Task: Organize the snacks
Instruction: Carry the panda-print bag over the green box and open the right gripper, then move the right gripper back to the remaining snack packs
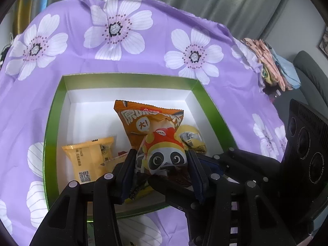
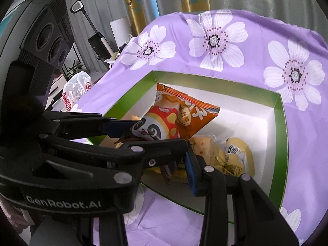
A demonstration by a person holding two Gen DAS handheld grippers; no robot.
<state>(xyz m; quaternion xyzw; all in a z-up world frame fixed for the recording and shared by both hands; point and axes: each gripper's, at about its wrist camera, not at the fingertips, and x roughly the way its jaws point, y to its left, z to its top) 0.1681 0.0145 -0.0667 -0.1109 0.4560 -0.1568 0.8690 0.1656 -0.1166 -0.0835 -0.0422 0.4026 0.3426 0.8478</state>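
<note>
Two grippers hang over the green-rimmed box (image 1: 54, 106) on the purple flowered cloth (image 1: 143, 61); I read this as a drop-in step. Left gripper (image 1: 162, 160): its fingers are clamped on the panda snack pack (image 1: 164, 155), pads on either flank so the pack hangs upright between them, above the box floor. Right gripper (image 2: 174, 160): fingers part closed, dark and yellow wrappers lie between them; I cannot tell whether the pads press on any. Beyond the left fingers stands the orange packet (image 1: 147, 121); a yellow packet (image 1: 90, 160) lies to their left. Both point steeply down, presumably to clear the box wall.
</note>
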